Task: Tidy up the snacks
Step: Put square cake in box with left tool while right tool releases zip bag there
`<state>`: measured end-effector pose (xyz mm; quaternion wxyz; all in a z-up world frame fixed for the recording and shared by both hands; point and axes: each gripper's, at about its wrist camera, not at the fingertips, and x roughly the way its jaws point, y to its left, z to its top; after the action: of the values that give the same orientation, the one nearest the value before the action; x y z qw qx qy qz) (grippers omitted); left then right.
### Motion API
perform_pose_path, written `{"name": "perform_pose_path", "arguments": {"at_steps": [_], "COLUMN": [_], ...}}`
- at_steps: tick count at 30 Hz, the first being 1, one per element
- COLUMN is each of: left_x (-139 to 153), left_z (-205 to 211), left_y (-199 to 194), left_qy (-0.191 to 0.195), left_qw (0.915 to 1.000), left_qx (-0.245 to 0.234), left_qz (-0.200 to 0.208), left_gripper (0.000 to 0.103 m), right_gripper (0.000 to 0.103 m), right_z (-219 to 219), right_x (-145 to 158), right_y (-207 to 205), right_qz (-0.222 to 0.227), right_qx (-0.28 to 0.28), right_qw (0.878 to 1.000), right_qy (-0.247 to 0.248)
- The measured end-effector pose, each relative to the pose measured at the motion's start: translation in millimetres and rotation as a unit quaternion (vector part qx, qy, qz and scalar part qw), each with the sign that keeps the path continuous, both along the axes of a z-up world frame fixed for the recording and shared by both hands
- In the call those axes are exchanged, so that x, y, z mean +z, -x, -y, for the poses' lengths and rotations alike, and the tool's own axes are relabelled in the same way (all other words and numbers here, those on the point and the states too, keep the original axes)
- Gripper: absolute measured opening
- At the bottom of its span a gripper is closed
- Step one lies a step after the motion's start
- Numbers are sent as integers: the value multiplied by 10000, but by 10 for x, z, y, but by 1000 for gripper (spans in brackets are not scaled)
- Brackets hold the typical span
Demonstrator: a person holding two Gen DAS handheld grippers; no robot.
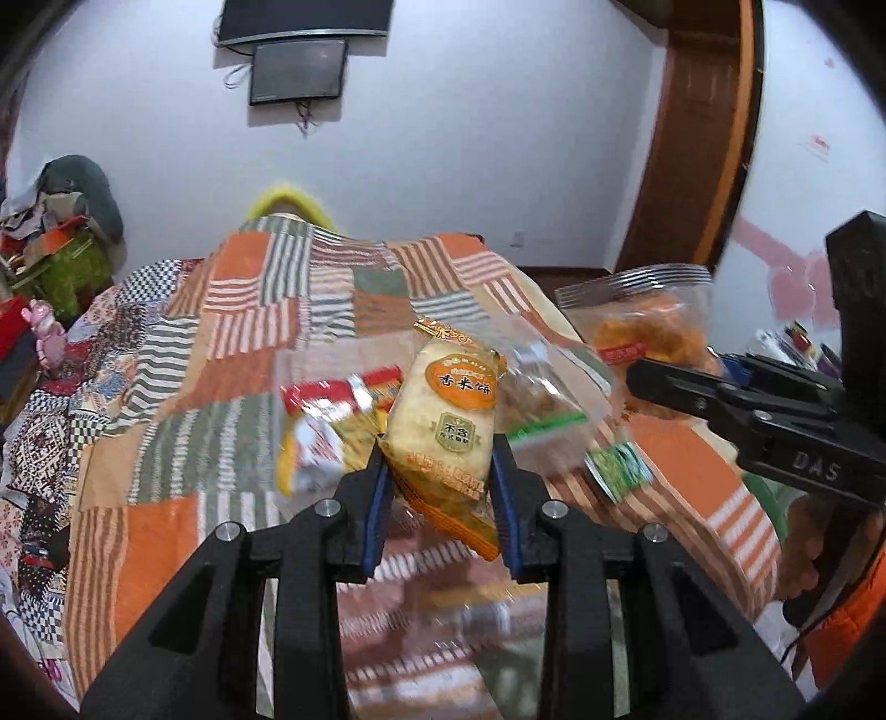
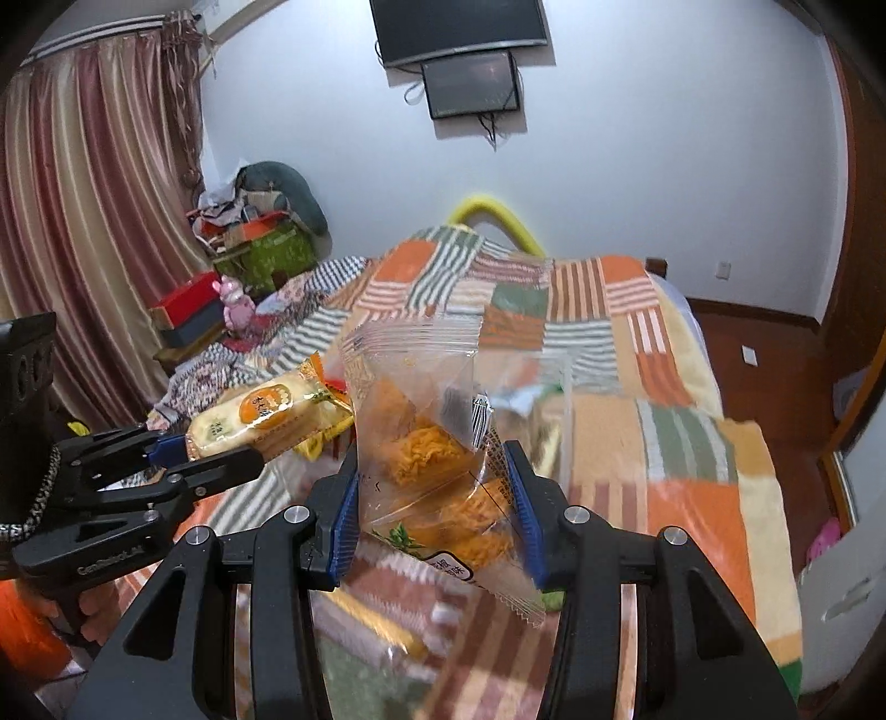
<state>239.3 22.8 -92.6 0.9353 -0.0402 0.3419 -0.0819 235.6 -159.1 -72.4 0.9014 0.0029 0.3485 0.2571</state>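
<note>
Left wrist view: left gripper (image 1: 440, 476) pinches one rice cracker packet (image 1: 443, 410); right gripper (image 2: 437, 498) pinches one clear snack bag (image 2: 426, 443)

Setting: a home bedroom. A bed (image 2: 681, 354) filled the middle, spread with a patchwork quilt (image 1: 232, 310) in orange, green and striped squares, a yellow headboard (image 2: 501, 213) behind it. Striped curtains (image 2: 83, 221) hung at the left. Two dark screens (image 2: 459, 25) were mounted on the white wall (image 1: 498, 138). Clothes and boxes (image 2: 260, 221) were heaped in the corner, beside a pink toy (image 2: 238, 304). A wooden door frame (image 1: 703, 127) and wood floor (image 2: 742, 327) stood right.
</note>
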Motion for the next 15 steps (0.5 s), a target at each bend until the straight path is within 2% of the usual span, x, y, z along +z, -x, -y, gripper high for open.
{"name": "perform_pose_path", "arguments": {"at_steps": [7,15], "left_x": [-42,-186], "left_z": [-176,-251], "left_y": [-324,-734], "left_qy": [32,-16], "left_qw": [9996,9988], "left_qx": [297,476], "left_qz": [2,-145], "left_gripper": [33,33], "right_gripper": [43,43], "right_z": [-187,-404], "right_x": [2,-188], "right_y": [-220,-535], "right_qz": [70,-132], "right_qx": [-21,-105], "right_qw": [10000,9998], "right_qy": [-28,55]}}
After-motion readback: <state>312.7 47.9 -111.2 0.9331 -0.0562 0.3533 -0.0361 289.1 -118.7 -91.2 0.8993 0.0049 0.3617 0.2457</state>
